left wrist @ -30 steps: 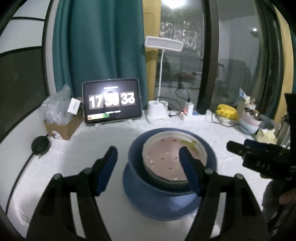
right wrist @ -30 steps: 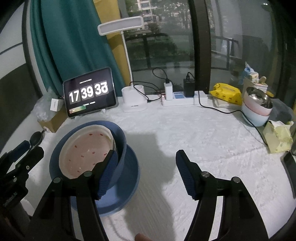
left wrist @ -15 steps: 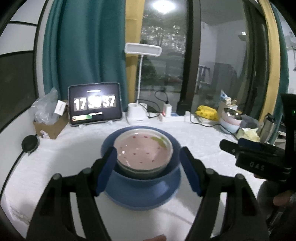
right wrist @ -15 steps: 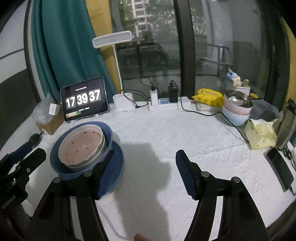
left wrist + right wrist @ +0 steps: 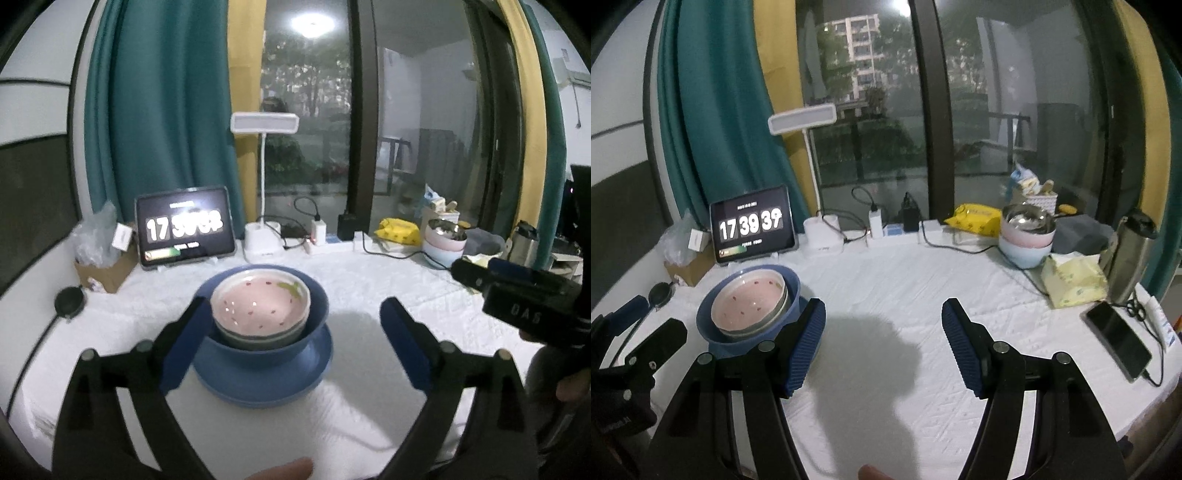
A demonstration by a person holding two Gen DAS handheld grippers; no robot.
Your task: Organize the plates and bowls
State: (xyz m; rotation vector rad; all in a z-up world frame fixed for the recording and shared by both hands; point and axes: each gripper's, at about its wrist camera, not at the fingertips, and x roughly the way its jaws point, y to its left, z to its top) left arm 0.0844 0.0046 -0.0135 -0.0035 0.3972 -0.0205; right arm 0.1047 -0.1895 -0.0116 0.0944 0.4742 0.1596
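A pink strawberry-pattern bowl (image 5: 260, 304) sits nested on a grey-green bowl inside a blue bowl (image 5: 310, 314), which stands on a blue plate (image 5: 295, 391) on the white tablecloth. The stack also shows at the left of the right wrist view (image 5: 748, 304). My left gripper (image 5: 295, 343) is open and empty, held just in front of the stack. My right gripper (image 5: 882, 343) is open and empty over bare cloth to the right of the stack. The right gripper's body shows at the right of the left wrist view (image 5: 517, 291).
A tablet clock (image 5: 751, 229), desk lamp (image 5: 820, 229) and power strip stand along the back. Stacked pastel bowls with a metal bowl (image 5: 1027, 236) sit at the back right, with tissues (image 5: 1071, 280), a flask (image 5: 1126, 254) and a phone (image 5: 1119, 339) near the right edge.
Both grippers have pulled back and risen away from the stack, which now looks smaller and farther. The stack has not moved. Both stay open.
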